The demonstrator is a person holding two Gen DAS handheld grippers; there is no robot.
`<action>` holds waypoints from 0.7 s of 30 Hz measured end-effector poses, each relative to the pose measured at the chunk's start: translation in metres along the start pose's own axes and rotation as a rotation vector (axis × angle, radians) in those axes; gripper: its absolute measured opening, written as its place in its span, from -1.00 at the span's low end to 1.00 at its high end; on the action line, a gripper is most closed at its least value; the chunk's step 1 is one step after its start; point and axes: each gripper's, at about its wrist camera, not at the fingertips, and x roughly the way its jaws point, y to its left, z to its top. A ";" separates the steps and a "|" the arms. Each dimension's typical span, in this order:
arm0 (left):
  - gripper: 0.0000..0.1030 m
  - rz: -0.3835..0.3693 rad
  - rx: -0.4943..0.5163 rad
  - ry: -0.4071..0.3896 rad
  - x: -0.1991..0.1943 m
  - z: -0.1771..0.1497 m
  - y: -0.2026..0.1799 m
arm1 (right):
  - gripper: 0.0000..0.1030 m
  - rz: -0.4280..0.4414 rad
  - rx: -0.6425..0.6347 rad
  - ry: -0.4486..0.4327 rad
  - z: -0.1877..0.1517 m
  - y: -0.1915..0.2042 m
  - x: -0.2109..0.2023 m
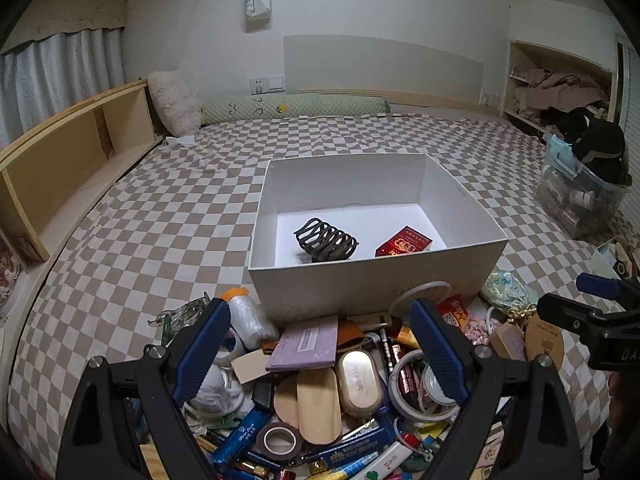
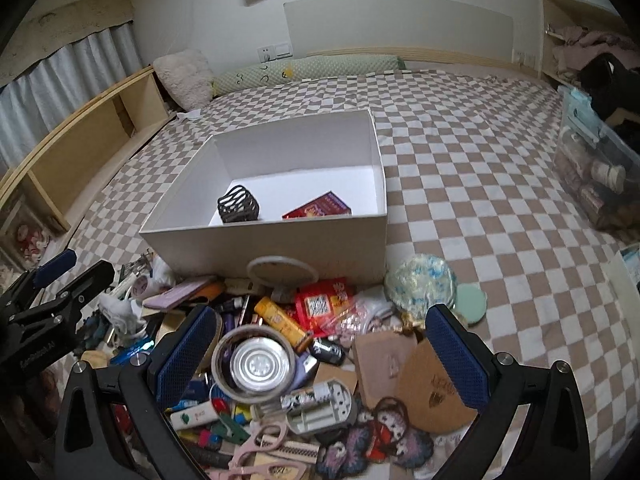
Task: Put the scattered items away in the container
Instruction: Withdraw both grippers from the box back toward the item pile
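White cardboard box (image 1: 372, 280) sits just ahead of both tools on the checked bed, holding only a black wire clip (image 1: 326, 239) and red packet (image 1: 403, 242). Left tool (image 1: 320, 344) and right tool (image 2: 324, 354) hover wide, empty, over clutter, probably choosing a pick.

We hold our left gripper (image 1: 320, 344) low and level, its blue-padded fingers (image 1: 199, 350) spread wide with nothing between them. Our right gripper (image 2: 320, 356) hangs the same way (jaws just as wide, nothing gripped), set close beside the left, each one showing at the edge of the other's view.
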 end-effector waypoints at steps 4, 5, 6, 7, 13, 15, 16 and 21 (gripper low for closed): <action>0.78 -0.006 -0.007 0.001 -0.004 -0.012 0.003 | 1.00 -0.036 -0.015 -0.022 -0.013 -0.001 -0.005; 0.78 -0.005 -0.011 -0.005 -0.005 -0.015 0.004 | 1.00 -0.046 -0.021 -0.030 -0.017 -0.001 -0.006; 0.78 -0.003 -0.015 -0.012 -0.006 -0.019 0.006 | 1.00 -0.052 -0.028 -0.034 -0.021 -0.001 -0.007; 0.78 -0.002 -0.017 -0.018 -0.007 -0.023 0.007 | 1.00 -0.055 -0.035 -0.036 -0.025 -0.001 -0.007; 0.78 0.007 -0.028 -0.023 -0.010 -0.044 0.017 | 1.00 -0.062 -0.054 -0.056 -0.043 -0.003 -0.006; 0.82 -0.002 -0.041 -0.025 -0.012 -0.049 0.021 | 1.00 -0.052 -0.041 -0.067 -0.048 -0.004 -0.007; 0.88 -0.008 -0.049 -0.027 -0.014 -0.052 0.023 | 1.00 -0.047 -0.037 -0.072 -0.050 -0.004 -0.008; 0.97 -0.028 -0.064 -0.055 -0.024 -0.065 0.030 | 1.00 -0.044 -0.061 -0.175 -0.068 0.000 -0.014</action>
